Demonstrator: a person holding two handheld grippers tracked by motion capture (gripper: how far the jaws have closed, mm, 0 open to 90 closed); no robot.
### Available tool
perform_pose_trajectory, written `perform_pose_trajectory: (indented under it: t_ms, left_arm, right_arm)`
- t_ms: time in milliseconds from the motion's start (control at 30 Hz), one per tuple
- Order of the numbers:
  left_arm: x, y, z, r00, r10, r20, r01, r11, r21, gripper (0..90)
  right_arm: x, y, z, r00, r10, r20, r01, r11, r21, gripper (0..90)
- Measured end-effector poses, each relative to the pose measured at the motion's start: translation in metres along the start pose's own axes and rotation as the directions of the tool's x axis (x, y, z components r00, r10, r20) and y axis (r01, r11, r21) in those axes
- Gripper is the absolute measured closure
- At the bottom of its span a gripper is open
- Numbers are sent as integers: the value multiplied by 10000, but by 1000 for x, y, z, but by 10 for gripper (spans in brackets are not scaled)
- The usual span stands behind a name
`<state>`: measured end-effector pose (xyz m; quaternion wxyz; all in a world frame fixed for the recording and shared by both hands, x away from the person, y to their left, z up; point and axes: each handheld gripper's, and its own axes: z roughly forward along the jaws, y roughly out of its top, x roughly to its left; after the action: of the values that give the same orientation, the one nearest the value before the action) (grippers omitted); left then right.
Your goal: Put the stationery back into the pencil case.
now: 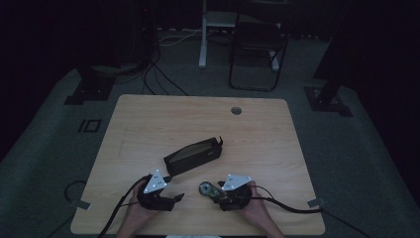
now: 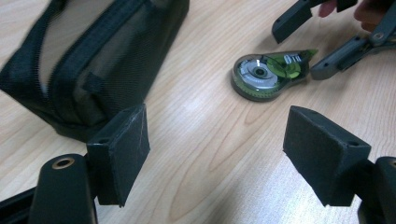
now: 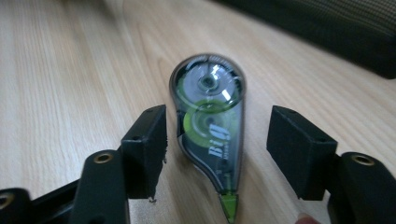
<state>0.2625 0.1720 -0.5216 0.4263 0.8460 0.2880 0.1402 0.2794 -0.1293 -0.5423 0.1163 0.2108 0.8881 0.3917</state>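
A clear-and-green correction tape dispenser lies flat on the wooden table, near the front edge. My right gripper is open. Its pads stand either side of the dispenser's narrow end without touching it. A black mesh pencil case lies just beyond, zip side up. My left gripper is open and holds nothing, pointing at the dispenser with the case at its left. The right gripper shows across from it.
A round cable hole sits near the table's far edge. Behind the table stand a dark chair and a white post, with cables on the floor. Bare wood spreads left and right of the case.
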Motion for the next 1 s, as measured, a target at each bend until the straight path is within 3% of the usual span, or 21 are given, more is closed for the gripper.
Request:
perform_pose_trajectory:
  t_ms: [167, 333, 633, 800, 1000]
  left_arm:
    - [-2, 1, 3, 9999, 111, 96, -112, 9999, 105, 227]
    - [-4, 2, 6, 9996, 160, 216, -164, 9997, 197, 228]
    - [-8, 4, 15, 9978, 303, 588, -327, 9987, 393, 234]
    - [-10, 4, 20, 9964, 368, 762, -408, 9979, 509, 241]
    - [-11, 5, 26, 9954, 428, 862, -484, 9968, 633, 241]
  right_arm:
    - [-3, 0, 2, 9985, -439, 313, 427, 9984, 382, 390]
    - [-14, -1, -1, 9981, -249, 567, 229, 9991, 358, 409]
    - [-20, 0, 3, 9992, -401, 12, 400, 9989, 232, 389]
    - [-22, 2, 7, 9975, -712, 19, 710, 9968, 377, 299]
    - [-24, 4, 13, 9972, -673, -329, 688, 9965, 465, 387]
